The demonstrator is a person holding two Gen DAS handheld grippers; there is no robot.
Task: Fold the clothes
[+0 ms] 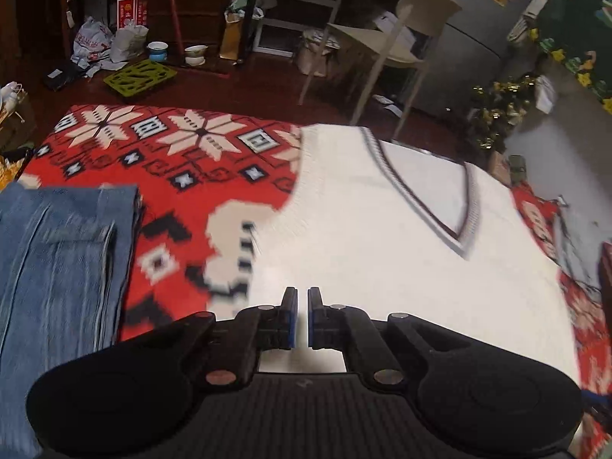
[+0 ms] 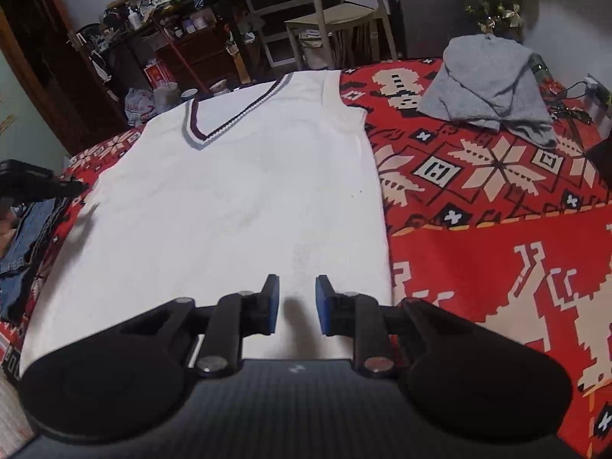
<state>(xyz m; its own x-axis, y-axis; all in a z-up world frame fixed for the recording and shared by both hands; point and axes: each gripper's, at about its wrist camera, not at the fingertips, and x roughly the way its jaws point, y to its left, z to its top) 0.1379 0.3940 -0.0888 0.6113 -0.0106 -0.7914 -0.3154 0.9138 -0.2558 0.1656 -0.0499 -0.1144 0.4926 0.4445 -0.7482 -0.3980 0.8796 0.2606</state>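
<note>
Now over a soft, floppy white vest [image 2: 229,199], flat on the red blanket [image 2: 497,199].
Left claw [image 1: 302,306] nearly together, right claw [image 2: 297,298] apart, both empty; best pinched at near hem corners.

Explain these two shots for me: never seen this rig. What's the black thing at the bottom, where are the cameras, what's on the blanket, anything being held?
There is no robot here. A person carries one hand-held gripper in each hand, and each has a fisheye camera looking forward along its two fingers. The black shape at the bottom of each picture is that tool itself.

The left wrist view shows the left hand-held gripper, its blue-padded jaws nearly closed with nothing between them. The right wrist view shows the right hand-held gripper, jaws a little apart, also empty.

Both hover over the bottom hem of a white knit vest with a striped V-neck, spread flat on a red patterned blanket. Folded blue jeans lie to the vest's left, and a crumpled grey garment lies at the far right. Nothing is held.
</note>
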